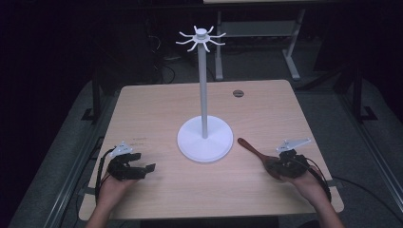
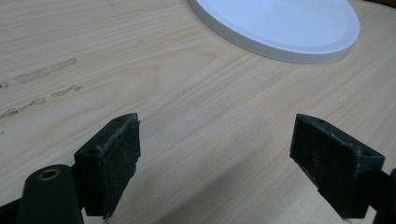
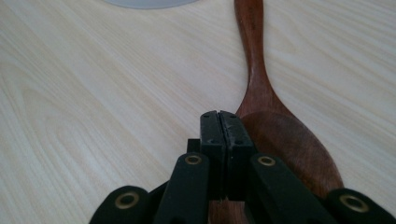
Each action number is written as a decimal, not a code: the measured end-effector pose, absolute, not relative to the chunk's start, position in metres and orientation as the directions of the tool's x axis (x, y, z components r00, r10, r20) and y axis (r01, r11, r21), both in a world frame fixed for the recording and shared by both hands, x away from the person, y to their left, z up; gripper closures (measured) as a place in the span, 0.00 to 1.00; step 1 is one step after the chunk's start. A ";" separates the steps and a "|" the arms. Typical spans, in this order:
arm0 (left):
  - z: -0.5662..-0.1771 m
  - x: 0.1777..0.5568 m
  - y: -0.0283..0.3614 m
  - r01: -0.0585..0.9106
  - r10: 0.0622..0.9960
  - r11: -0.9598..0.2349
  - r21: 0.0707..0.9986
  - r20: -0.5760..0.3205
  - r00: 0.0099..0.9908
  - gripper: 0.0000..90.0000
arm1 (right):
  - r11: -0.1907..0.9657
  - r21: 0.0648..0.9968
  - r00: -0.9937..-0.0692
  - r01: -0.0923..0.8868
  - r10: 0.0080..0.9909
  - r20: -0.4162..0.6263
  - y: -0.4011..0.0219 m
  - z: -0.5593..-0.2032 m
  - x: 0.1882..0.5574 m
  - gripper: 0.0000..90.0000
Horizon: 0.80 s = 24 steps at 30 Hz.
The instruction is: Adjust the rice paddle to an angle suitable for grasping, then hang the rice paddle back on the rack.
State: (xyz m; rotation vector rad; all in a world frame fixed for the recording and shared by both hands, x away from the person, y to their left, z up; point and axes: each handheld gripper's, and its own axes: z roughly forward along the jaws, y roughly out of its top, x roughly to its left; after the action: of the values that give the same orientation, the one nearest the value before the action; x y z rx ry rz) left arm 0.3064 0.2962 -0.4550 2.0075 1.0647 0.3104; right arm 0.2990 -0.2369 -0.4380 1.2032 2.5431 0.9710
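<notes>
A dark wooden spoon (image 1: 254, 151) lies flat on the table, right of the white stand, its handle pointing toward the stand's base (image 1: 205, 142). My right gripper (image 1: 272, 164) sits at the spoon's bowl. In the right gripper view its jaws (image 3: 219, 116) are pressed together, just over the left rim of the bowl (image 3: 285, 140); I see nothing between the pads. My left gripper (image 1: 145, 161) rests low at the front left of the table. Its jaws (image 2: 219, 149) stand wide open over bare wood.
The white stand has a round base (image 2: 280, 28), a tall thin pole (image 1: 203, 85) and a ring of hooks (image 1: 201, 38) at the top. The light wooden table (image 1: 157, 109) has a cable hole (image 1: 238, 93) at the back right. A dark floor and desk legs lie beyond.
</notes>
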 end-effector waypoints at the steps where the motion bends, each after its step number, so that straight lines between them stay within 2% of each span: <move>1: -0.455 0.306 0.295 0.571 0.776 -0.305 0.762 -0.149 0.613 0.17 | 0.465 0.619 -0.662 0.633 0.740 0.121 -0.237 -0.437 0.300 0.96; 8: -0.455 0.306 0.292 0.568 0.771 -0.316 0.760 -0.143 0.621 0.17 | 0.471 0.622 -0.662 0.625 0.743 0.103 -0.237 -0.431 0.306 0.86; 16: -0.455 0.306 0.293 0.566 0.768 -0.321 0.760 -0.141 0.625 0.17 | 0.478 0.613 -0.662 0.629 0.743 0.101 -0.236 -0.423 0.325 0.71; 24: -0.455 0.305 0.292 0.571 0.767 -0.319 0.757 -0.147 0.624 0.17 | 0.510 0.574 -0.668 0.640 0.739 0.087 -0.229 -0.415 0.341 0.65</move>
State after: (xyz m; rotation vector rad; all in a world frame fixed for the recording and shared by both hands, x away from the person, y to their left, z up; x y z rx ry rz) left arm 0.3052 0.2916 -0.4551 2.0234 1.0493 0.3030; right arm 0.3408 -0.2294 -0.4145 1.1893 2.5799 0.8741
